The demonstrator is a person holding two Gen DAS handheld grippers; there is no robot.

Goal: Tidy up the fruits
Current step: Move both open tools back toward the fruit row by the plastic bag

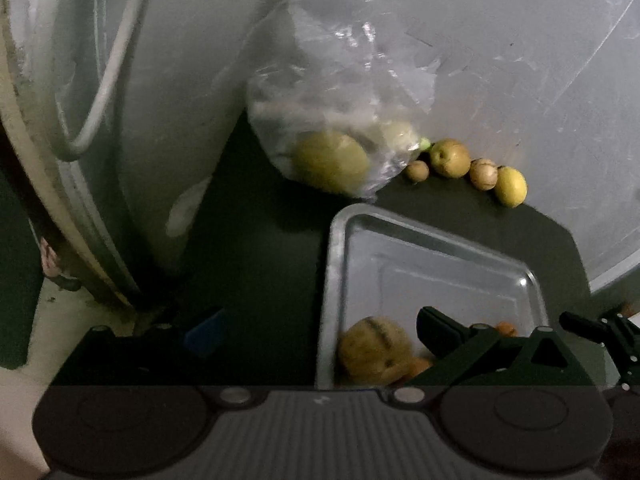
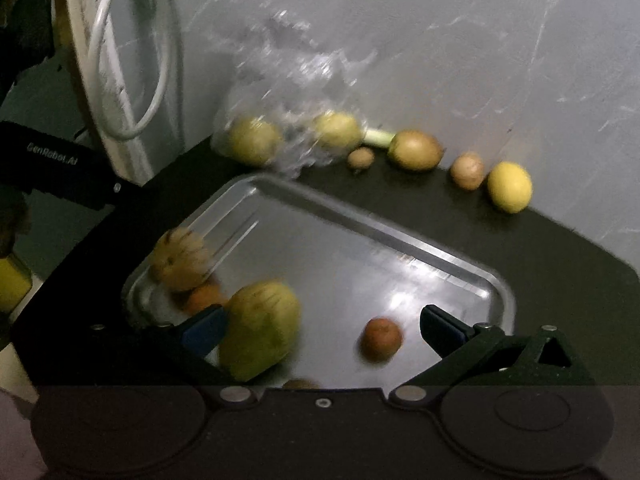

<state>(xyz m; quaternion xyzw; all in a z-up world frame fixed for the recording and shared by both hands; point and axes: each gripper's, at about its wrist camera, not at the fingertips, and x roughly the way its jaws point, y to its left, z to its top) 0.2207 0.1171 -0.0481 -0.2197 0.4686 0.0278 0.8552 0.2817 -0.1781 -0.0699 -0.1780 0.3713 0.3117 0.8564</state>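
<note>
Over the metal tray (image 2: 400, 236), the right hand-held gripper (image 2: 320, 332) is spread wide, a blurred yellow-green fruit (image 2: 260, 328) beside its left finger, seemingly just let go. The left hand-held gripper (image 1: 320, 332) is spread, empty.

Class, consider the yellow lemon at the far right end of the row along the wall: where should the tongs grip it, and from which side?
Grip the lemon across its narrow middle, coming from above and the front. The wall blocks its back, and a brown fruit sits close on its left.
</note>
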